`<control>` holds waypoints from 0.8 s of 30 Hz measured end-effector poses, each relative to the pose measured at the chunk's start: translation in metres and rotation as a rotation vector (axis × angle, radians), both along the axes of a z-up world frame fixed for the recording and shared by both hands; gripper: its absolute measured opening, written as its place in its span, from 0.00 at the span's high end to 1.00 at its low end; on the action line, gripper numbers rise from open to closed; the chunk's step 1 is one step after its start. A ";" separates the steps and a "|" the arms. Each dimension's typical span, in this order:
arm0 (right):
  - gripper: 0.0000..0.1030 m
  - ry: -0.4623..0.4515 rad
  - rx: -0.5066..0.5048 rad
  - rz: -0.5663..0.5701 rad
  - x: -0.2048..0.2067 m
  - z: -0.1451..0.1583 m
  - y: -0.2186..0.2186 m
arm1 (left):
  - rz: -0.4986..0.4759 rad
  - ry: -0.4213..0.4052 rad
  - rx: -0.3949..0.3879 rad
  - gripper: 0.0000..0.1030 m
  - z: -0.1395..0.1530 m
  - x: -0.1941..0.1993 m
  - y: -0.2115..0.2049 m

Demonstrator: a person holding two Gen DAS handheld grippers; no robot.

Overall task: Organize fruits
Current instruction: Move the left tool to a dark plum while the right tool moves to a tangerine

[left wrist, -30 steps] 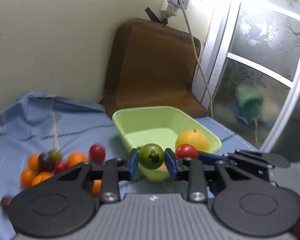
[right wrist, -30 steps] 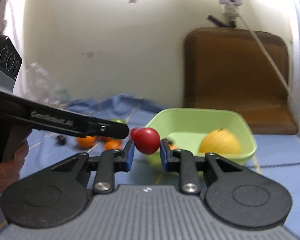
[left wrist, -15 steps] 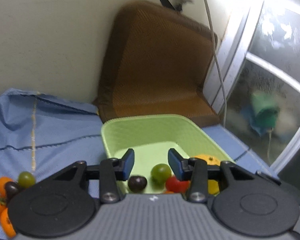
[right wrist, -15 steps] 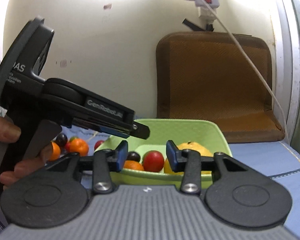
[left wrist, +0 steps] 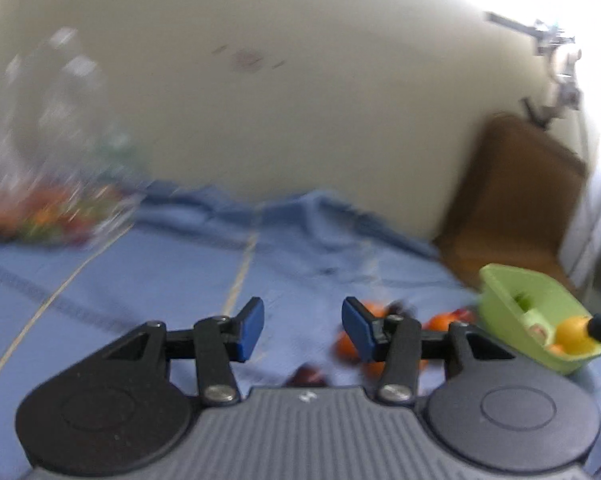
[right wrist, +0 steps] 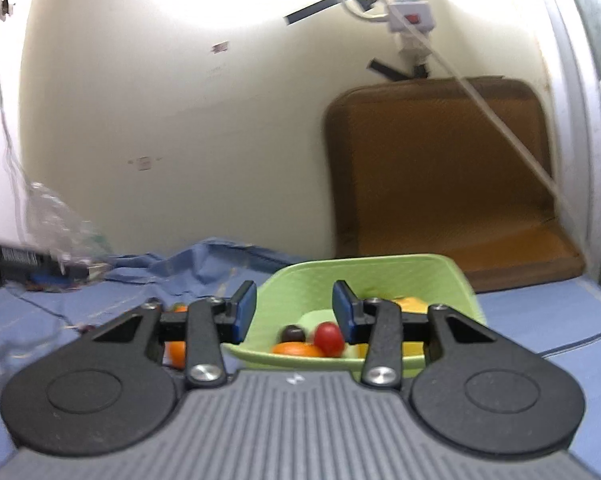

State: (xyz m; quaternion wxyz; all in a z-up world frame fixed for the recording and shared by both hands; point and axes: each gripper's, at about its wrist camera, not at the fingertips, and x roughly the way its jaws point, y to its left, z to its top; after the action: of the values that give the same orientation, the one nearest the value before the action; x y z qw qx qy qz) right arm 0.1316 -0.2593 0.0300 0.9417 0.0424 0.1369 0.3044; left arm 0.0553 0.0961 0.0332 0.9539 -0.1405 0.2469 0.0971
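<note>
Blue pads of the left gripper (left wrist: 302, 330) are standing apart with nothing between them; its jaws have just been opening further, and only the blue cloth (left wrist: 180, 272) with thin yellow lines is showing in the gap. This view is blurred. Just beside the right pad, small orange fruits (left wrist: 346, 346) and a dark one are lying loose on the cloth, and a dark red fruit (left wrist: 306, 374) is peeking out just above the gripper body. At the right edge the light green plastic basket (left wrist: 500, 300) is sitting on the cloth, with a yellow round fruit (left wrist: 572, 334) inside it. At the far left a clear plastic bag (left wrist: 56, 184) is holding more red and orange fruits, too smeared to count.

In the right wrist view, the right gripper (right wrist: 294, 312) is also holding nothing, its jaws standing partly open after opening within the last second. It is hovering just in front of the same basket (right wrist: 380, 276). Inside the basket a red cherry tomato (right wrist: 329, 338), a dark round fruit (right wrist: 293, 334) and an orange fruit (right wrist: 296, 349) are lying close together near the front wall. Another orange fruit (right wrist: 175, 352) is lying on the cloth just outside the basket, behind the left finger. A brown woven cushion (right wrist: 440, 180) is leaning against the cream wall behind.
</note>
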 end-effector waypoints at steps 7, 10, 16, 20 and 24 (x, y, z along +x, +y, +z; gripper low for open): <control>0.59 0.105 -0.040 0.177 -0.001 0.011 0.059 | -0.024 -0.011 -0.137 0.57 -0.025 -0.006 0.013; 0.61 0.113 -0.088 0.214 0.005 0.012 0.089 | -0.048 -0.015 -0.145 0.56 -0.029 -0.007 0.013; 0.61 0.174 -0.205 0.175 0.035 0.004 0.127 | -0.108 -0.052 -0.078 0.52 -0.022 -0.004 0.000; 0.61 0.269 -0.138 0.241 0.052 0.008 0.144 | -0.164 -0.059 -0.020 0.52 -0.023 0.003 -0.017; 0.61 0.316 -0.167 0.292 0.061 0.003 0.173 | -0.176 -0.083 -0.058 0.52 -0.024 -0.002 -0.011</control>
State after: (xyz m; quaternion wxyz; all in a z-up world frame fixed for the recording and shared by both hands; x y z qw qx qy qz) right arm 0.1929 -0.0865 0.0330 0.8547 -0.0087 0.3119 0.4149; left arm 0.0531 0.0846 0.0092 0.9636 -0.1497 0.2215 -0.0003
